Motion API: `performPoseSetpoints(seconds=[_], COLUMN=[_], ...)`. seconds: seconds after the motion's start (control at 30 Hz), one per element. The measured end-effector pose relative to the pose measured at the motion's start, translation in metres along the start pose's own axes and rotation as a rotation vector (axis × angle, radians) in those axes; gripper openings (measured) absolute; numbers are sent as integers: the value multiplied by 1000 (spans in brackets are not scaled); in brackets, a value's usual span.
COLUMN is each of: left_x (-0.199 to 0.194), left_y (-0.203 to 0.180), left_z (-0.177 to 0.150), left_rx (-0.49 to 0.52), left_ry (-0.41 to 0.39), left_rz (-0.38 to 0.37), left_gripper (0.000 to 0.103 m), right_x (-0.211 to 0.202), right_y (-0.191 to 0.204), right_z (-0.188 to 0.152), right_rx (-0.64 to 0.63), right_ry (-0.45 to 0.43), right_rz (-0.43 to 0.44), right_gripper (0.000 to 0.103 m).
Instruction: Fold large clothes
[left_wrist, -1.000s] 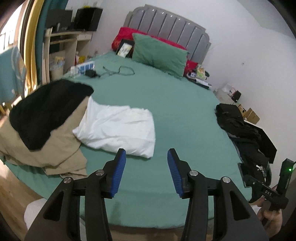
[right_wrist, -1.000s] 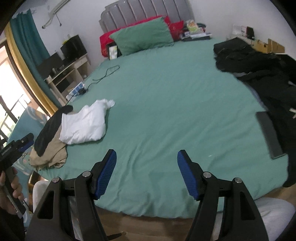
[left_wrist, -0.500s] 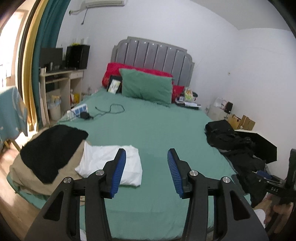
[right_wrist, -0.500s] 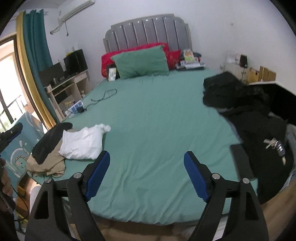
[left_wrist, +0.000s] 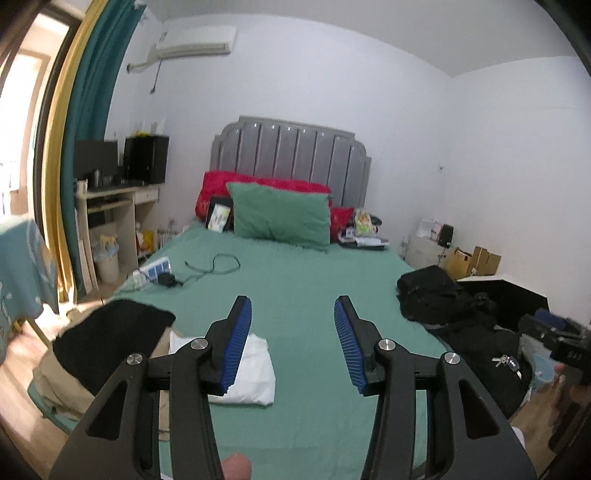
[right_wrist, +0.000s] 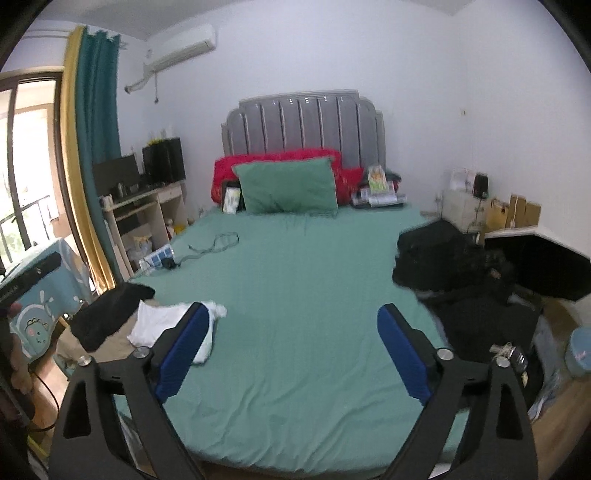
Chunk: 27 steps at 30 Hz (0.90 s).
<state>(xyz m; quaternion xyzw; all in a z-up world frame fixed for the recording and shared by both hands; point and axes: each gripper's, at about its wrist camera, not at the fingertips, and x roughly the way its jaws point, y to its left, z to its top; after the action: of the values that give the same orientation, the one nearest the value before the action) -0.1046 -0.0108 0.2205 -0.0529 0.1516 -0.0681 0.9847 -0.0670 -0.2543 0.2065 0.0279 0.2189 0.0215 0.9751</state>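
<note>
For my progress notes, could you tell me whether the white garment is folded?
Folded: the white garment lies as a compact rectangle on the bed.

Dim room – glaring daylight at left; fisheye-bent edges, slight blur.

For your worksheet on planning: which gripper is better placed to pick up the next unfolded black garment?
Probably the right gripper: empty, its jaws opening, and the black clothes pile lies on its side.

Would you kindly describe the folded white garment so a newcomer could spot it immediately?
Start at the green bed and go to its near left corner. The white garment lies folded beside a black and tan clothes pile; it is the only white piece there.
</note>
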Motion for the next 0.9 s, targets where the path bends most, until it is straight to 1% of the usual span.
performPoseSetpoints(seconds=[0.03, 0.07, 0.1, 0.2, 0.27, 0.33, 0.47, 0.5, 0.57, 0.63, 0.7, 0.77, 0.9], left_x=[-4, -7, -13, -28, -30, -29, -30, -31, -29, -23, -16, -14, -10], left_y=[-2, -4, -5, -7, -8, -7, 2, 6, 11, 14, 16, 16, 14], left_z=[2, 3, 5, 10, 13, 14, 8, 5, 0, -5, -8, -10, -12], left_rx=[9, 16, 26, 42, 51, 51, 14, 4, -4, -10, -14, -21, -14], left_ry=[-12, -24, -54, -134, -139, -136, -153, -164, -159, -122, -97, -96, -100], left_rz=[5, 12, 24, 50, 65, 75, 45, 47, 66, 103, 118, 115, 83], left_gripper=[52, 61, 69, 77, 80, 80, 80, 80, 80, 80, 80, 80, 80], right_x=[-4, -10, -15, -25, -30, -32, -28, -26, -19, -7, 6, 14, 26], right_y=[2, 4, 6, 14, 20, 25, 34, 35, 39, 43, 46, 46, 43], right_z=[3, 8, 12, 20, 25, 26, 22, 20, 16, 12, 8, 3, -6], right_rx=[-5, -10, -14, -33, -46, -51, -39, -30, -17, -19, -29, -34, -23], right_ry=[-15, -36, -54, -92, -115, -128, -149, -154, -160, -143, -116, -101, -74], right_rz=[0, 2, 6, 6, 3, 6, 25, 33, 55, 76, 87, 95, 106], right_gripper=[97, 97, 97, 99, 101, 101, 101, 101, 101, 101, 101, 101, 101])
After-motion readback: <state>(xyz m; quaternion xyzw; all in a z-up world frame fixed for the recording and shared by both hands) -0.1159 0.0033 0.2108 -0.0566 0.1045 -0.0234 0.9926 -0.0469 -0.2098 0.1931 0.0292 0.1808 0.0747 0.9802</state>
